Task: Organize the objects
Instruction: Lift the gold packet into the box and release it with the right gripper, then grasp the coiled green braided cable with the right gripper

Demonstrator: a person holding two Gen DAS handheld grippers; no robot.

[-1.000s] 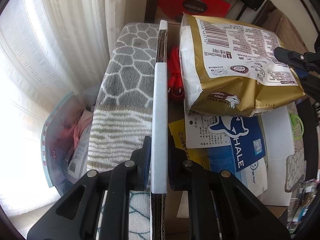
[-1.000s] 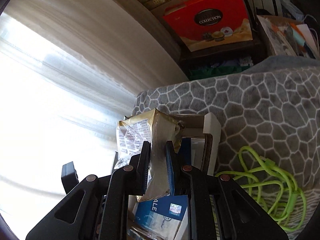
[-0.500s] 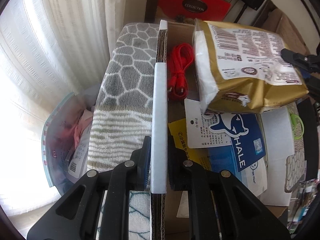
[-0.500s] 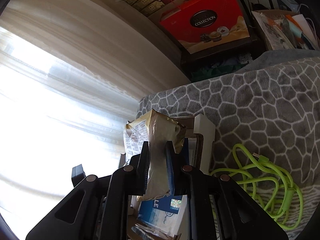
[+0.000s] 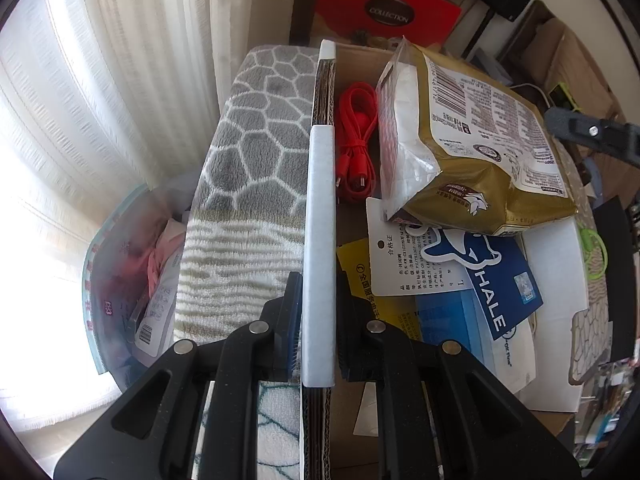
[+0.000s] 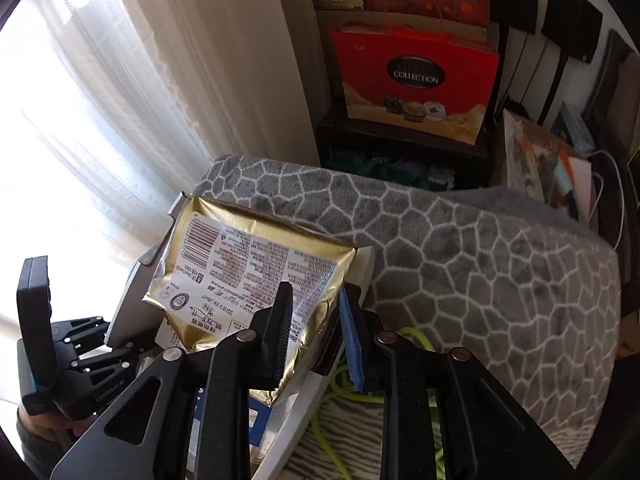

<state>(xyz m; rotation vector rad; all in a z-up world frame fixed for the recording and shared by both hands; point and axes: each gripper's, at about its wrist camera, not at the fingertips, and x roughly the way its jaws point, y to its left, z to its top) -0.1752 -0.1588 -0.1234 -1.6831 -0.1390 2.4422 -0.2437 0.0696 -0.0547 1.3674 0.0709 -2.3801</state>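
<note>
Your left gripper is clamped on the white-edged wall of the cardboard box. Your right gripper has its jaws opening, with the corner of the gold packet between them and the pads seemingly off it. The gold packet lies tilted inside the box, resting on a blue "HALE" card, a white tag and a yellow sheet. A coiled red cable sits between the packet and the held wall. Only the left view shows that cable, and a clear bag of pink items beside the grey honeycomb blanket. Only the right view shows a green cable on the blanket just outside the box, under the right jaws. A red "COLLECTION" gift bag stands beyond, by the curtain.
</note>
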